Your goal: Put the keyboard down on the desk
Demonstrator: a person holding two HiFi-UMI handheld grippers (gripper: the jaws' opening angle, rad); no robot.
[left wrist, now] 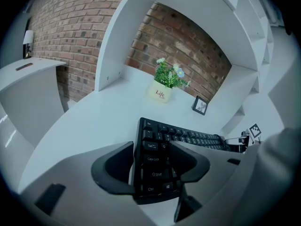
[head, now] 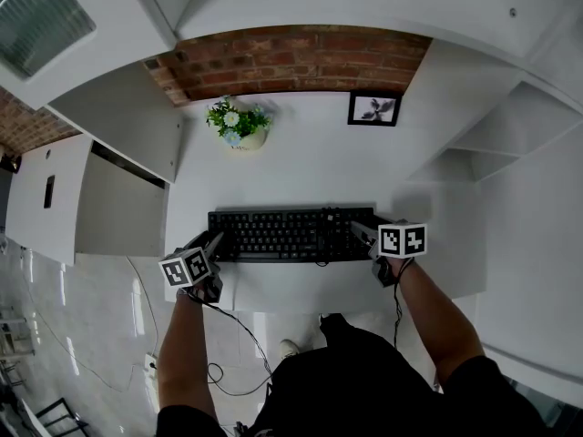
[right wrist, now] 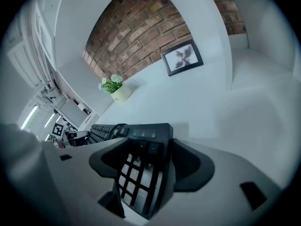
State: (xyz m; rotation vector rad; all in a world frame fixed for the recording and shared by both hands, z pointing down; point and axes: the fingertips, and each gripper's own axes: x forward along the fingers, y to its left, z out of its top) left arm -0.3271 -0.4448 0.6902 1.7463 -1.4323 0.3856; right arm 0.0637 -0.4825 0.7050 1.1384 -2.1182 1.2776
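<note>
A black keyboard (head: 282, 235) lies flat on the white desk (head: 301, 162), near its front edge. My left gripper (head: 214, 244) is at the keyboard's left end, and in the left gripper view (left wrist: 153, 166) the Ctrl and Shift keys (left wrist: 155, 173) sit between its wide-spread jaws. A thin gap shows beside the left jaw. My right gripper (head: 363, 235) is at the keyboard's right end. In the right gripper view (right wrist: 150, 161) the number pad (right wrist: 136, 173) lies between its jaws, with room on the left side. Both grippers are open around the keyboard's ends.
A potted plant (head: 239, 126) and a small picture frame (head: 373, 109) stand at the back of the desk against the brick wall (head: 301, 57). White shelves (head: 510, 126) rise on the right and a white cabinet (head: 118, 198) on the left. Cables (head: 232, 335) hang below the desk's front edge.
</note>
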